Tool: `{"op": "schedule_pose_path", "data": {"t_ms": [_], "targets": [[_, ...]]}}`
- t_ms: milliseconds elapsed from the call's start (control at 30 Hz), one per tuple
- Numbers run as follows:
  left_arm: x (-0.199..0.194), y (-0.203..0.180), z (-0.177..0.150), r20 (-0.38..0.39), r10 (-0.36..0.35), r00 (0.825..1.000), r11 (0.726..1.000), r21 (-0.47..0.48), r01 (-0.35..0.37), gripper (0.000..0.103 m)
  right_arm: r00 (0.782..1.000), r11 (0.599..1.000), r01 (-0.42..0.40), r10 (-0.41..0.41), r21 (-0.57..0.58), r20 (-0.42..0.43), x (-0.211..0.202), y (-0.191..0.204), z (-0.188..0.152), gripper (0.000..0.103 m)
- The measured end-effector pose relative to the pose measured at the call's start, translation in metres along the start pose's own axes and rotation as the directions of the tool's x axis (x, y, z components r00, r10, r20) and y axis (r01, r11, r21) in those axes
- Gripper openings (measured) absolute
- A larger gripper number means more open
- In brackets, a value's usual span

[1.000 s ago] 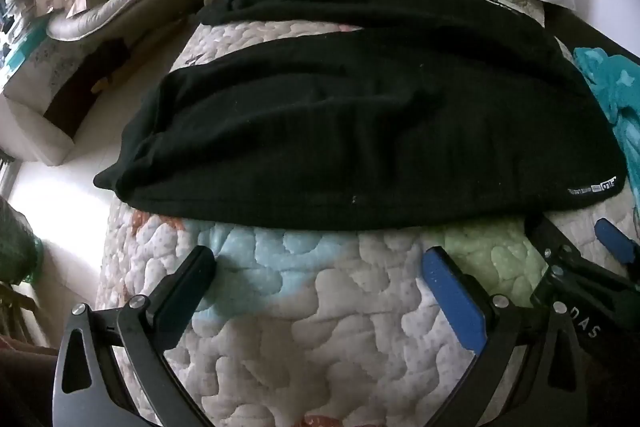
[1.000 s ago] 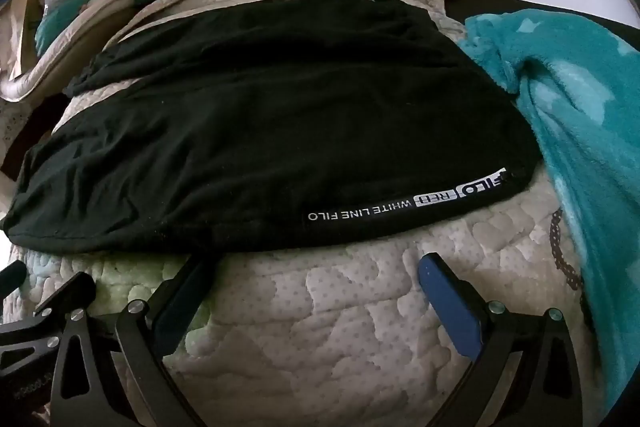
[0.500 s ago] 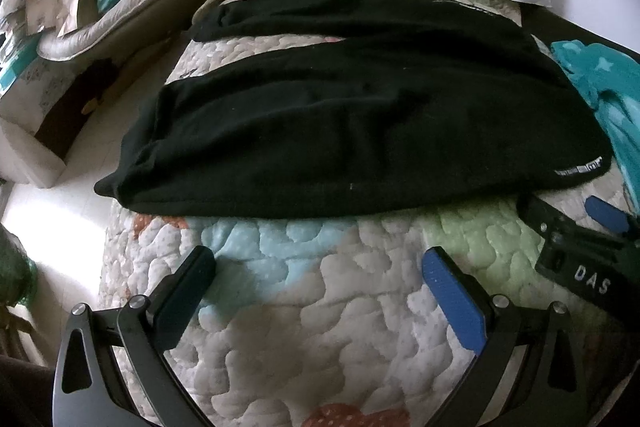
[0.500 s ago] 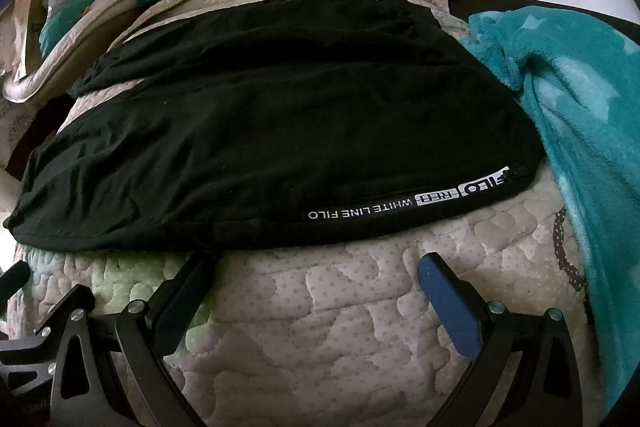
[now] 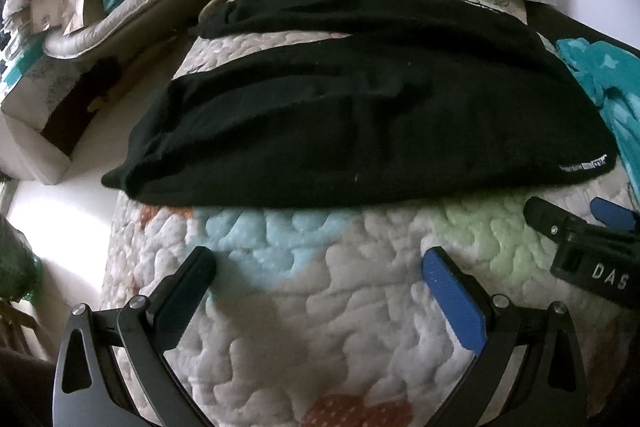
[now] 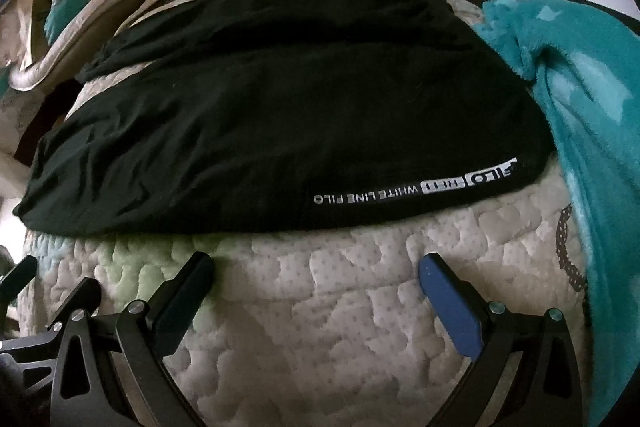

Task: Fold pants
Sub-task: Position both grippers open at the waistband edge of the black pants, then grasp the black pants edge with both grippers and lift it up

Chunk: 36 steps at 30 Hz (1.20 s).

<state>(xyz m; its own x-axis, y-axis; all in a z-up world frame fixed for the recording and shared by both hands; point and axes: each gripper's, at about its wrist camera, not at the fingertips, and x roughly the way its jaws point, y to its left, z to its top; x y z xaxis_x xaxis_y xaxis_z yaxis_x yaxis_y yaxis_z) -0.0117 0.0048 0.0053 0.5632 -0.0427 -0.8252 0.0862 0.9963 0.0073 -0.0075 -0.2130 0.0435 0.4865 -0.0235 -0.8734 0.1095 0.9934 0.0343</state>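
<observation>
We see the black pants [image 5: 360, 123] lying unfolded; both grippers, left gripper [image 5: 320, 267] and right gripper [image 6: 316, 269], spread wide, hold nothing.

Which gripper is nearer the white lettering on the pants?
Right. The right gripper sits just below the white lettering; the left gripper is farther left, nearer the pants leg end.
</observation>
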Motion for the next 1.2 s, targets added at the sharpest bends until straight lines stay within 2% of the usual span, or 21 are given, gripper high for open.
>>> {"op": "schedule_pose_path", "data": {"t_ms": [100, 167, 233, 333, 433, 533, 633, 700, 833, 867, 900, 1033, 1133, 1200], "targets": [[-0.004, 0.001, 0.003, -0.013, -0.003, 1.000, 1.000, 0.012, 0.003, 0.097, 1.000, 1.000, -0.008, 0.008, -0.016, -0.010, -0.001, -0.001, 0.004, 0.103], [-0.015, 0.003, 0.003, -0.003, 0.002, 1.000, 1.000, 0.020, -0.002, 0.081, 0.999, 1.000, -0.026, 0.027, 0.004, -0.037, -0.007, -0.006, 0.006, 0.101], [-0.029, 0.005, 0.004, 0.021, 0.009, 1.000, 1.000, 0.021, -0.009, 0.080, 0.998, 0.998, -0.039, 0.041, 0.042, -0.057, -0.017, -0.014, 0.005, 0.099], [-0.062, 0.016, 0.014, 0.099, 0.028, 0.995, 0.999, -0.020, -0.027, 0.080, 0.996, 0.993, -0.064, 0.070, 0.096, -0.058, -0.036, -0.028, 0.006, 0.095], [-0.101, 0.032, 0.037, 0.205, 0.068, 0.976, 0.997, -0.056, -0.058, 0.080, 0.996, 0.984, -0.094, 0.092, 0.149, 0.016, -0.057, -0.037, 0.023, 0.095], [-0.139, 0.047, 0.063, 0.320, 0.127, 0.939, 0.991, -0.071, -0.110, 0.080, 0.988, 0.978, -0.125, 0.107, 0.168, 0.110, -0.081, -0.040, 0.059, 0.095], [-0.166, 0.066, 0.098, 0.398, 0.149, 0.905, 0.988, -0.094, -0.121, 0.081, 0.970, 0.985, -0.135, 0.108, 0.112, 0.217, -0.108, -0.031, 0.104, 0.095], [-0.174, 0.079, 0.123, 0.411, 0.141, 0.901, 0.989, -0.105, -0.107, 0.083, 0.950, 0.989, -0.125, 0.095, 0.082, 0.299, -0.126, -0.025, 0.134, 0.095], [-0.180, 0.114, 0.170, 0.380, 0.135, 0.915, 0.983, -0.167, -0.076, 0.084, 0.890, 0.997, -0.052, 0.017, 0.064, 0.456, -0.149, -0.018, 0.189, 0.099], [-0.179, 0.120, 0.176, 0.373, 0.137, 0.918, 0.982, -0.174, -0.076, 0.084, 0.884, 0.997, -0.043, 0.010, 0.060, 0.467, -0.147, -0.017, 0.203, 0.101], [-0.176, 0.126, 0.183, 0.364, 0.143, 0.920, 0.980, -0.180, -0.082, 0.084, 0.887, 0.997, -0.045, 0.013, 0.058, 0.463, -0.144, -0.018, 0.208, 0.103], [-0.148, 0.154, 0.203, 0.303, 0.193, 0.933, 0.971, -0.194, -0.138, 0.085, 0.948, 0.997, -0.039, 0.015, 0.071, 0.317, -0.101, -0.022, 0.243, 0.103], [-0.115, 0.177, 0.216, 0.240, 0.204, 0.949, 0.964, -0.218, -0.152, 0.085, 0.971, 0.999, 0.030, -0.039, 0.043, 0.234, -0.064, -0.032, 0.253, 0.097], [-0.089, 0.192, 0.224, 0.188, 0.189, 0.964, 0.957, -0.256, -0.138, 0.085, 0.981, 0.999, 0.037, -0.040, 0.021, 0.188, -0.043, -0.039, 0.257, 0.096]]}}
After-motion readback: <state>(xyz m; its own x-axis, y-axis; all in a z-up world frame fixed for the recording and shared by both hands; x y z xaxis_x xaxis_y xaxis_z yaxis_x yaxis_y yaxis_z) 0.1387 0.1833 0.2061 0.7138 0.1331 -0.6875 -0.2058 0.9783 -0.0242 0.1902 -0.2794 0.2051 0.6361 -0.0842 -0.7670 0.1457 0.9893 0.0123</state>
